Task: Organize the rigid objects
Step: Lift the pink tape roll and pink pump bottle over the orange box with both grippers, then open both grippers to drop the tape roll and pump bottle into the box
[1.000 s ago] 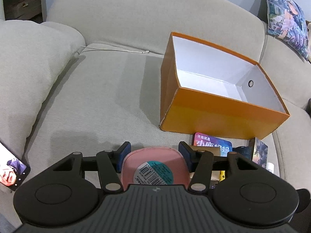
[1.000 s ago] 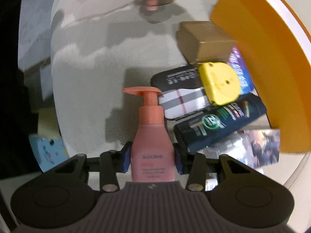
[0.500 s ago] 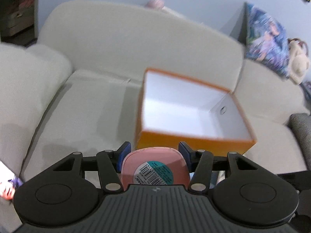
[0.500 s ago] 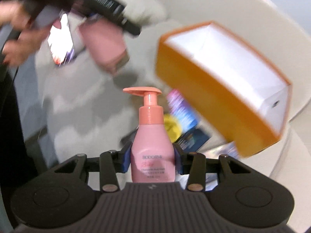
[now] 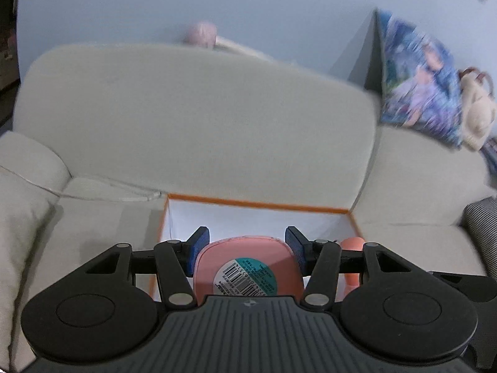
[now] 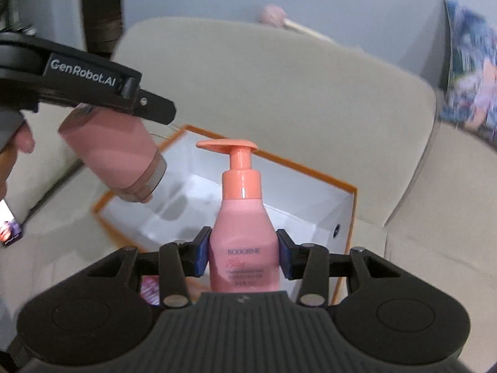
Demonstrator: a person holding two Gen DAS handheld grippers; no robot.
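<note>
My left gripper (image 5: 247,238) is shut on a pink bottle (image 5: 248,272), seen bottom-first with a barcode sticker. From the right wrist view that same pink bottle (image 6: 115,158) hangs neck-down over the near left corner of the orange box (image 6: 352,217), under the left gripper (image 6: 149,108). My right gripper (image 6: 243,247) is shut on a pink pump bottle (image 6: 243,236) labelled BODORME, held upright above the box's front edge. The orange box (image 5: 257,203) has a white inside and lies open on the sofa seat. The pump bottle's head (image 5: 352,244) peeks past my left gripper's right finger.
The grey sofa backrest (image 5: 198,118) rises right behind the box. A patterned cushion (image 5: 419,84) and a cream plush toy (image 5: 476,115) lean at the right. A phone (image 6: 9,230) lies on the left armrest. Packets (image 6: 150,289) show under my right gripper.
Both grippers rose and moved toward the box with their bottles. The right one rolled round from facing the pile of items to facing the box and backrest. The box now sits just below both.
</note>
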